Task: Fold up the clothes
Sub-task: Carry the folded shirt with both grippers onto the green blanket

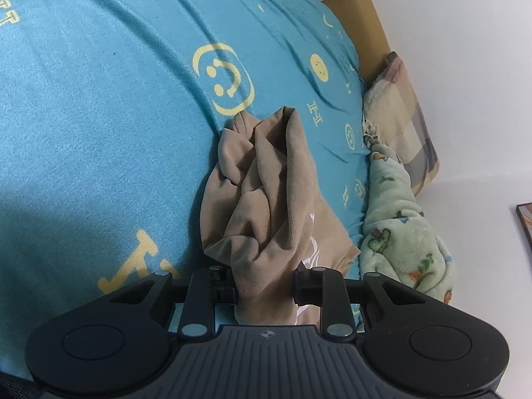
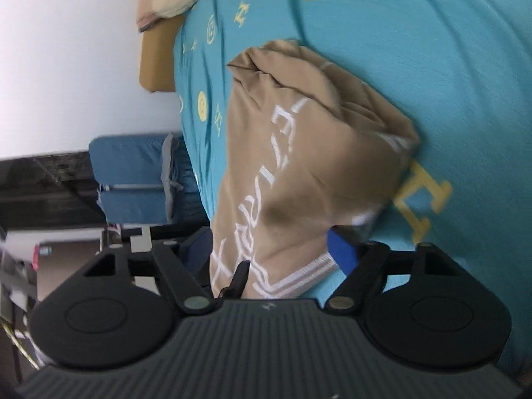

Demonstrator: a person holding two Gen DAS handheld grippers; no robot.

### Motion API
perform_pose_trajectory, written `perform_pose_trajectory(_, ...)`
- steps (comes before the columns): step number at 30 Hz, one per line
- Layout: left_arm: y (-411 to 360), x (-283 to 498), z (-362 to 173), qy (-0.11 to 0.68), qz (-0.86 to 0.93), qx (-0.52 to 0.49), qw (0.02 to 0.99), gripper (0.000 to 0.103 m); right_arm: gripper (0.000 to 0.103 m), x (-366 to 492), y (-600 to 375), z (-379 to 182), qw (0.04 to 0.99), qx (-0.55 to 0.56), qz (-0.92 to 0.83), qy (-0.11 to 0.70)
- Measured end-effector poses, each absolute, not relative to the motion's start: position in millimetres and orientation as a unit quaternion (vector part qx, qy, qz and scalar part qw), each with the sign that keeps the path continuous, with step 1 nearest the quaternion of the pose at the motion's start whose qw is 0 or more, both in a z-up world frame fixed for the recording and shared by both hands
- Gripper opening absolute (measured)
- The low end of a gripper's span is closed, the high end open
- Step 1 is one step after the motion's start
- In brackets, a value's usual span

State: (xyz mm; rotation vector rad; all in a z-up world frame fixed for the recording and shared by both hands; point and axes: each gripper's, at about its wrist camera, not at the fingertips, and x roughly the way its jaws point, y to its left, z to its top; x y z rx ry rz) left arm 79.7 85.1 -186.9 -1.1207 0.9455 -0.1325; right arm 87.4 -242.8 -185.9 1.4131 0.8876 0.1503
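A tan garment [image 1: 266, 183] lies bunched on a teal bed sheet [image 1: 99, 99] printed with yellow smileys. In the left wrist view a fold of it runs down between my left gripper's [image 1: 266, 284] fingers, which are shut on the cloth. In the right wrist view the same tan garment [image 2: 299, 139] shows white lettering and white stripes at its near edge. My right gripper [image 2: 269, 252] is rolled on its side with its jaws wide open. The garment's near edge lies between them, and the blue pad [image 2: 342, 252] stands clear of the cloth.
A green fleece blanket with animal prints [image 1: 399, 226] and a plaid pillow [image 1: 402, 106] lie along the bed's side by the white wall [image 1: 465, 66]. Beyond the bed's edge in the right wrist view stand blue folded items [image 2: 133, 179] and dark furniture [image 2: 43, 193].
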Motion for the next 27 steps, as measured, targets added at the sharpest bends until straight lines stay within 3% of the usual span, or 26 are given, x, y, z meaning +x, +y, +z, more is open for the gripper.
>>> perform_pose_trajectory(6, 89, 79, -186, 0.428, -0.059, -0.515, 0.741, 0.027, 0.08, 85, -230, -192, 0.642, 0.63, 0.085, 0.429)
perform_pose_trajectory(10, 92, 80, -187, 0.426, -0.058, -0.522, 0.736, 0.027, 0.078, 87, -247, -193, 0.674, 0.617, 0.017, 0.405)
perform_pose_trajectory(13, 95, 79, -187, 0.427, -0.061, -0.519, 0.738, 0.027, 0.066, 90, -256, -194, 0.692, 0.61, -0.011, 0.386)
perform_pose_trajectory(15, 95, 78, -186, 0.427, -0.063, -0.516, 0.74, 0.027, 0.046, 92, -254, -193, 0.703, 0.597, -0.019, 0.387)
perform_pose_trajectory(18, 96, 74, -183, 0.427, -0.07, -0.514, 0.74, 0.027, 0.025, 87, -254, -188, 0.724, 0.575, -0.017, 0.381)
perform_pose_trajectory(27, 89, 47, -126, 0.429, -0.131, -0.509, 0.735, 0.027, 0.019, 47, -264, -126, 0.78, 0.544, 0.012, 0.309)
